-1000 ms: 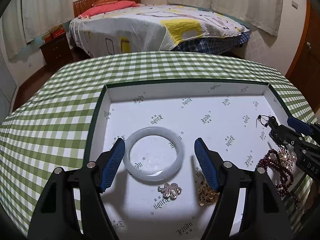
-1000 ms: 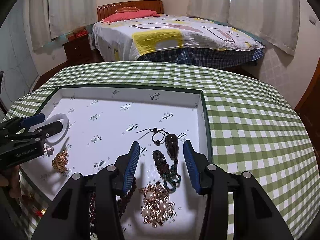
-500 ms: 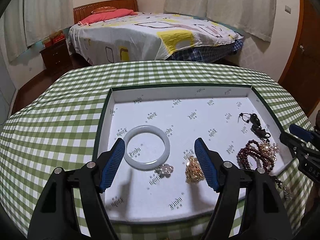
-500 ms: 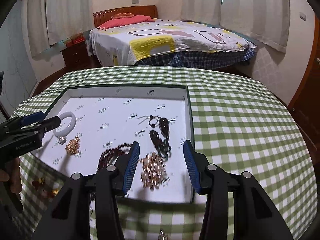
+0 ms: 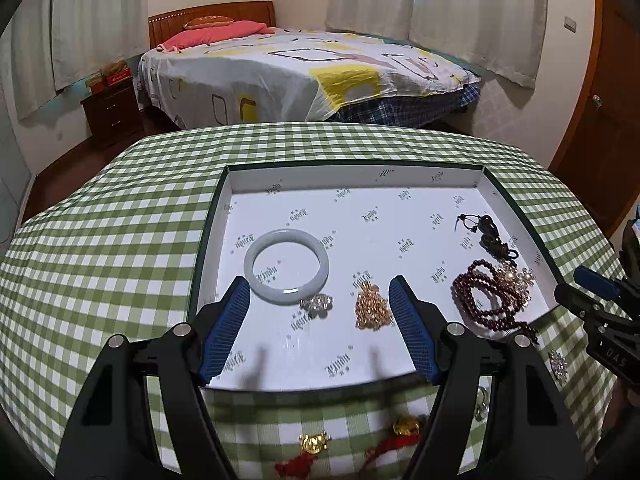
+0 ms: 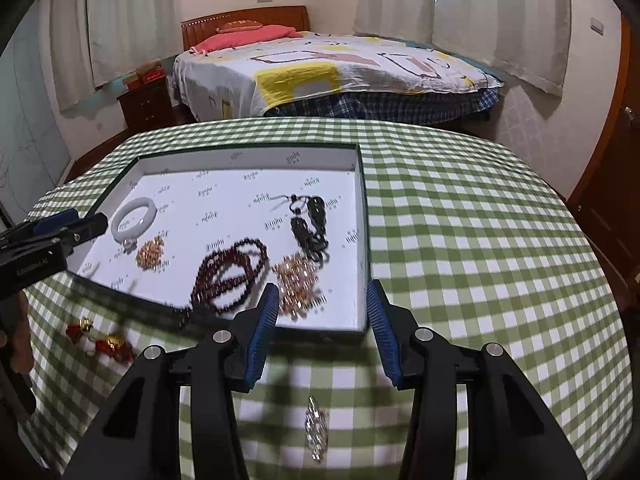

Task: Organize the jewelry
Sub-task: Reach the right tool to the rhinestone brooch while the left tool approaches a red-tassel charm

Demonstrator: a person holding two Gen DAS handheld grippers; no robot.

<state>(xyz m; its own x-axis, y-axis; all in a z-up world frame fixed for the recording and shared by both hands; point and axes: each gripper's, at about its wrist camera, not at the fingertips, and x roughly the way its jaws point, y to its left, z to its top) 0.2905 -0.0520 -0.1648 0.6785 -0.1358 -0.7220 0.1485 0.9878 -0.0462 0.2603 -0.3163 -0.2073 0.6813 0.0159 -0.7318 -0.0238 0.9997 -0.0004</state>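
White tray [image 5: 224,216] on the bench holds bangle [image 5: 286,266], beads [image 5: 486,300], gold pieces; red charms [image 6: 100,340] and a brooch [image 6: 316,426] remain outside. Both tools, left [image 5: 320,328] and right [image 6: 322,330], are open and empty.

- A bed [image 5: 304,68] with a patterned cover is seen ahead, beyond the green-checked desk [image 5: 100,240].
- A dark nightstand [image 5: 110,114] is set to its left.
- Pale curtains [image 5: 472,12] are hung along the walls.
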